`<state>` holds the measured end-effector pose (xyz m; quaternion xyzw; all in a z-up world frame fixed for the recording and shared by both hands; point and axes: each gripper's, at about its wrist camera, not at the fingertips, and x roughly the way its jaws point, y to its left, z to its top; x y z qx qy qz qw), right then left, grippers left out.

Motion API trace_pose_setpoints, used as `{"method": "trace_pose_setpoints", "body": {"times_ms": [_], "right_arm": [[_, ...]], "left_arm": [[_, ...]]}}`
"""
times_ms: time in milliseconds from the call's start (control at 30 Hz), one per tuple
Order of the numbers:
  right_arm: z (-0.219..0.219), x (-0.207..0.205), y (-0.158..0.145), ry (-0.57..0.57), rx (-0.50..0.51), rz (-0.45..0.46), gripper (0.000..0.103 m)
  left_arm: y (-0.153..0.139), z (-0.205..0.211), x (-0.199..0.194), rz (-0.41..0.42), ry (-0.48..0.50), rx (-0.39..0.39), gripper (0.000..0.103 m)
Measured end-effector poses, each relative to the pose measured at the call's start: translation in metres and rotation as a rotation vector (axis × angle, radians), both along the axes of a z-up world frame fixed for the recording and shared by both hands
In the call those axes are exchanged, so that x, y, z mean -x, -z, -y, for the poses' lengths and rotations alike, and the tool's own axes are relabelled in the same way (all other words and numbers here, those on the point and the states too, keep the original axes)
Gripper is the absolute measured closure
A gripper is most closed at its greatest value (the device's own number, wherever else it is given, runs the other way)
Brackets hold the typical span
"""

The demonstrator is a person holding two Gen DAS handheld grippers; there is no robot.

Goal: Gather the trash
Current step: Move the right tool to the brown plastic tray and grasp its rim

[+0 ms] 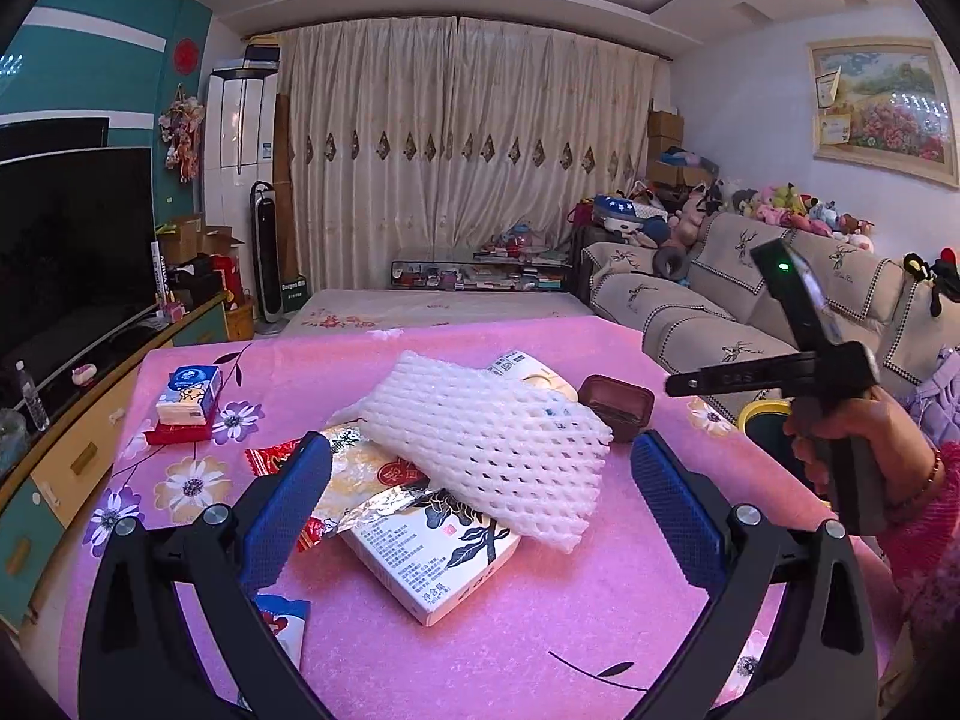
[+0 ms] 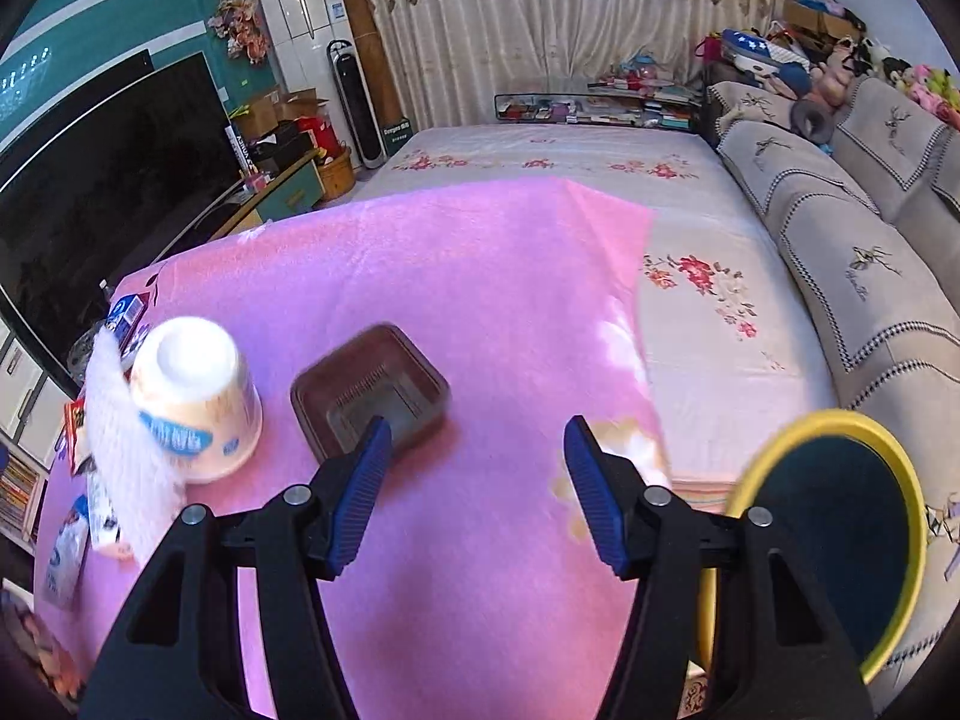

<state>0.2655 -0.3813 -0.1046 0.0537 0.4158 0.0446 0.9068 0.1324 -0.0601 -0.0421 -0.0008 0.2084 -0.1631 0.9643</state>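
Both wrist views look down closely over the pink table [image 1: 480,630], sharing the brown tray [image 2: 372,390].

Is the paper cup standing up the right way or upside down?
Upside down. The white paper cup with blue print rests on its wide mouth on the pink tablecloth, its flat base facing up.

A pink flowered cloth [image 1: 540,612] is spread over the bench. A tissue pack [image 1: 187,394] is set near its far left corner. A television [image 1: 66,240], cream curtains [image 1: 468,138], a tower fan [image 1: 266,252] and a sofa [image 1: 720,312] lined with plush toys [image 1: 798,207] are seen beyond.
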Motion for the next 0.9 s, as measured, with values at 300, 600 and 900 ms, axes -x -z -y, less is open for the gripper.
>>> {"method": "trace_pose_setpoints", "body": {"times_ms": [300, 600, 900], "right_arm": [[-0.023, -0.045, 0.03, 0.0, 0.043, -0.08, 0.06], [-0.03, -0.042, 0.036, -0.009, 0.08, -0.064, 0.086], [-0.017, -0.018, 0.016, 0.002, 0.071, -0.006, 0.093]], "left_arm": [[0.0, 0.014, 0.0, -0.01, 0.01, -0.011, 0.005], [0.001, 0.023, 0.002, -0.007, 0.03, -0.034, 0.005], [0.005, 0.021, -0.004, -0.031, 0.038, -0.014, 0.005]]}}
